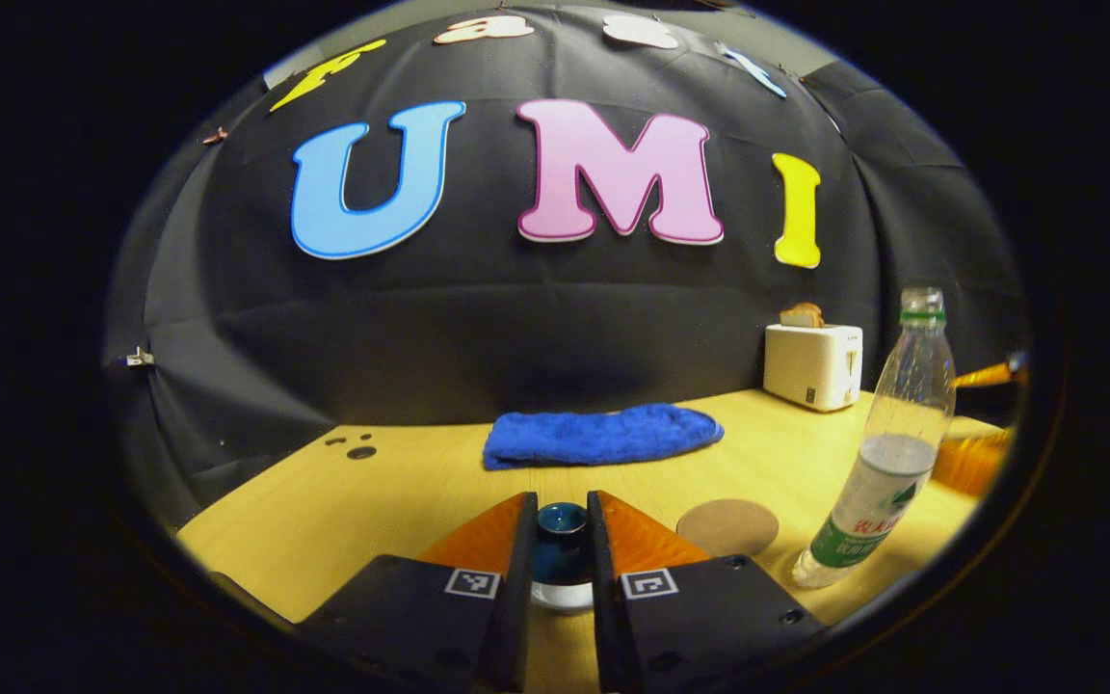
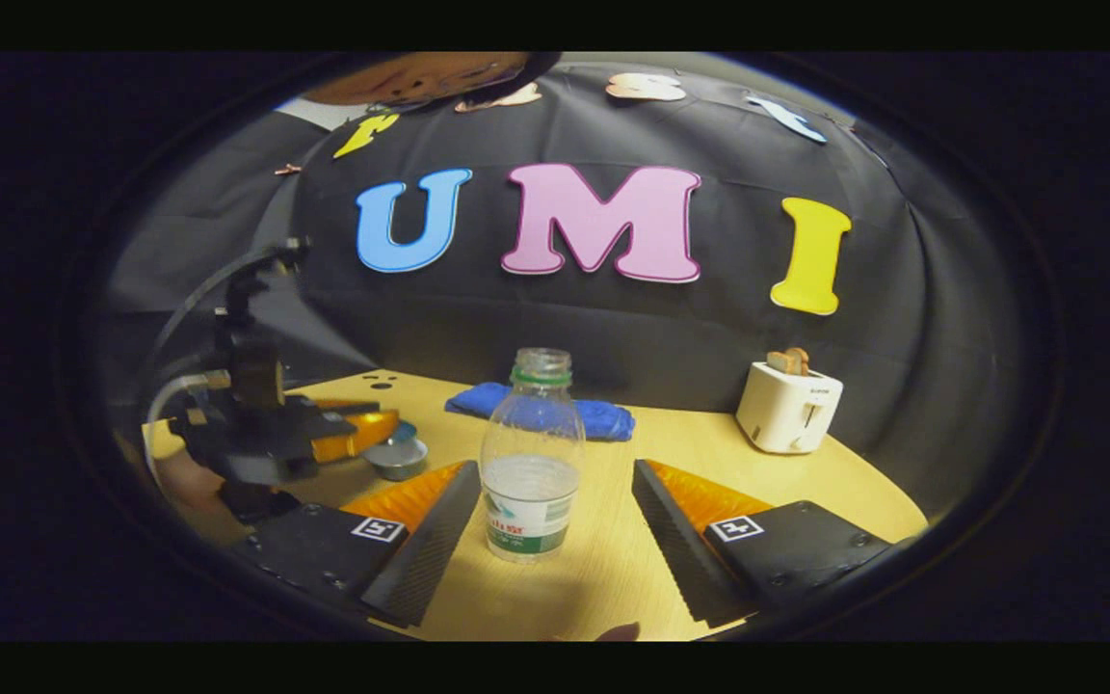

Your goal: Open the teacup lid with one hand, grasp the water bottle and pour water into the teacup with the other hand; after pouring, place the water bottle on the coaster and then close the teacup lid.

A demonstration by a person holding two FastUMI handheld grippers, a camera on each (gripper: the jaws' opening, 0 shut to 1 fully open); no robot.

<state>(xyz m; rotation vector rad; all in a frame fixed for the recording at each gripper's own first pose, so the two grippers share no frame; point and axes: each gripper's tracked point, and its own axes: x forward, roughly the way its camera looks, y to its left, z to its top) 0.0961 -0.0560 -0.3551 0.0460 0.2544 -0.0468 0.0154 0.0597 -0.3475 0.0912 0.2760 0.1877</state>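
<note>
- I see the dark blue glazed teacup lid (image 1: 562,520), with its round knob on top, sitting between the fingers of the left gripper (image 1: 562,540) in the left gripper view; a white rim of the teacup (image 1: 562,596) shows just beneath it.
- I read the left gripper's fingers as drawn close, flanking the lid on both sides; I cannot tell whether both actually press on it.
- In the right gripper view, I see the left gripper (image 2: 362,439) at the left, over the teacup (image 2: 397,457), with part of a hand (image 2: 191,487) below it.
- The clear plastic water bottle with a green neck ring and green-and-white label (image 2: 529,453) stands upright and uncapped on the table, partly filled.
- The right gripper (image 2: 555,525) has its fingers spread wide, one on each side of the bottle, neither touching it.
- The round cork coaster (image 1: 727,526) lies flat on the table between the teacup and the bottle (image 1: 887,463), near both.
- The light wooden table (image 1: 343,501) carries everything.
- A folded blue towel (image 1: 601,435) lies behind the teacup, near the wall.
- A white toaster holding a slice of bread (image 1: 812,364) stands at the far right of the table.
</note>
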